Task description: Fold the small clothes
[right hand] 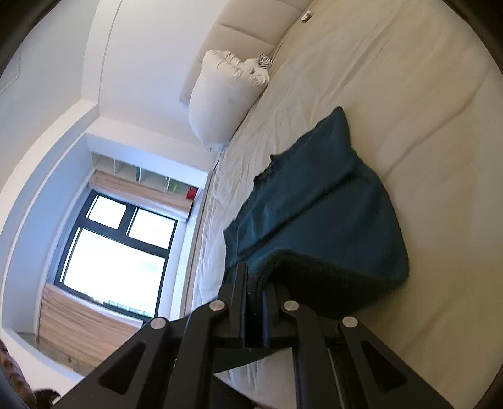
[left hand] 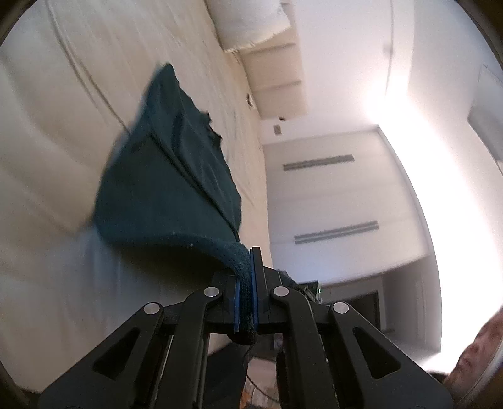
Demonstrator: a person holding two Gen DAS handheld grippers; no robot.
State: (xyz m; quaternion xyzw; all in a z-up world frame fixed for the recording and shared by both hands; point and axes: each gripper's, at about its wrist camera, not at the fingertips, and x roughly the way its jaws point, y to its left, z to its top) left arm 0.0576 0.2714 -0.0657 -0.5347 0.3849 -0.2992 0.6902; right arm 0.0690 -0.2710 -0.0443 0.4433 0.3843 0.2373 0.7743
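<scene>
A dark teal knitted garment [left hand: 166, 188] is lifted off the cream bed [left hand: 47, 157], its far end still resting on the sheet. My left gripper [left hand: 246, 270] is shut on one near corner of it, the thick hem pinched between the blue pads. In the right wrist view the same teal garment [right hand: 317, 204] stretches away from my right gripper [right hand: 255, 283], which is shut on the other near corner. The cloth sags between the two grips and casts a shadow on the bed [right hand: 424, 94]. Both views are strongly rolled.
A white pillow [right hand: 220, 100] leans at the padded headboard [right hand: 242, 34], also seen as the pillow [left hand: 251, 22] in the left view. A window [right hand: 116, 248] with wooden blinds and a shelf stand beyond the bed. White wardrobe doors [left hand: 330, 195] face the bed's side. Part of a person [left hand: 478, 355] shows at the lower right.
</scene>
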